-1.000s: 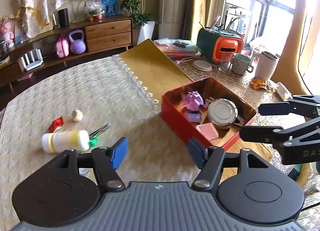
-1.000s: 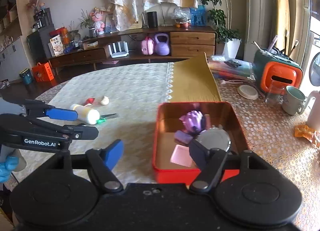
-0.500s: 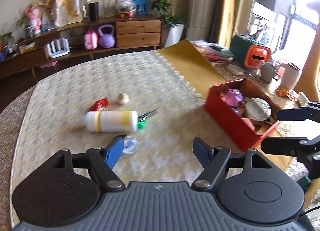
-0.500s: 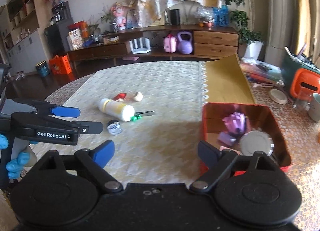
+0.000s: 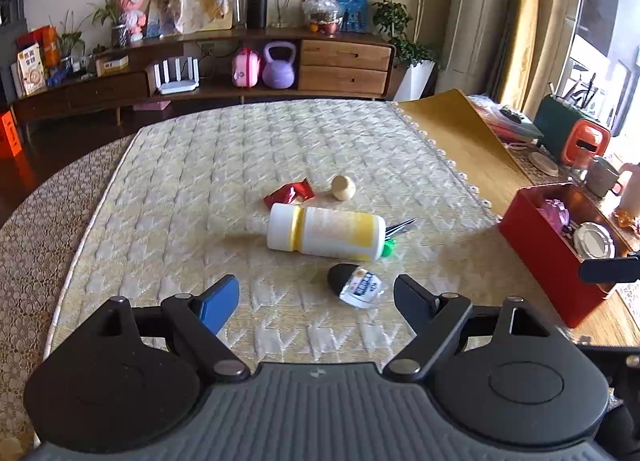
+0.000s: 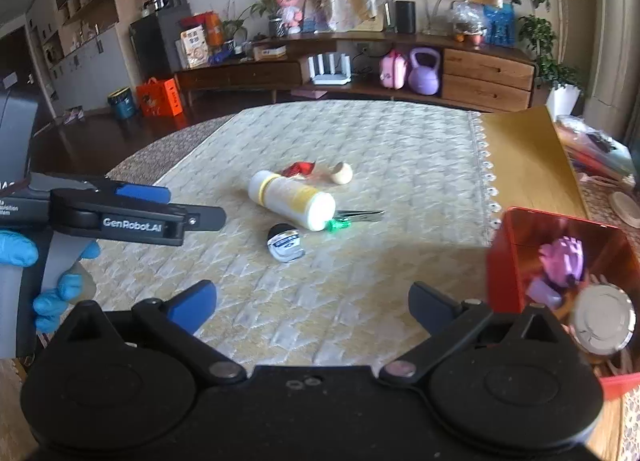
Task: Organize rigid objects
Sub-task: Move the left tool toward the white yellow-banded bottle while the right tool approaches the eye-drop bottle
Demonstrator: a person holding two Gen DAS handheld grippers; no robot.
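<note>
A white and yellow bottle [image 5: 326,230] lies on its side on the cream quilted cloth, also in the right wrist view [image 6: 292,200]. Near it lie a small black and clear packet [image 5: 355,284], a red wrapper [image 5: 290,192], a beige ball [image 5: 343,187] and tweezers with a green piece [image 5: 396,231]. A red box [image 5: 548,257] at the right holds a purple toy [image 6: 562,257] and a round metal lid [image 6: 602,319]. My left gripper [image 5: 316,297] is open and empty, just short of the packet. My right gripper [image 6: 312,301] is open and empty, left of the red box [image 6: 506,261].
A gold mat [image 5: 460,133] covers the table's right part. Behind the box stand mugs [image 5: 602,175] and an orange and green appliance [image 5: 572,137]. A low wooden sideboard [image 5: 240,65] with a purple kettlebell stands beyond the table. The left gripper shows in the right wrist view [image 6: 120,209].
Both grippers have swung left, away from the red box and toward the loose objects on the cloth. Both stay open and empty.
</note>
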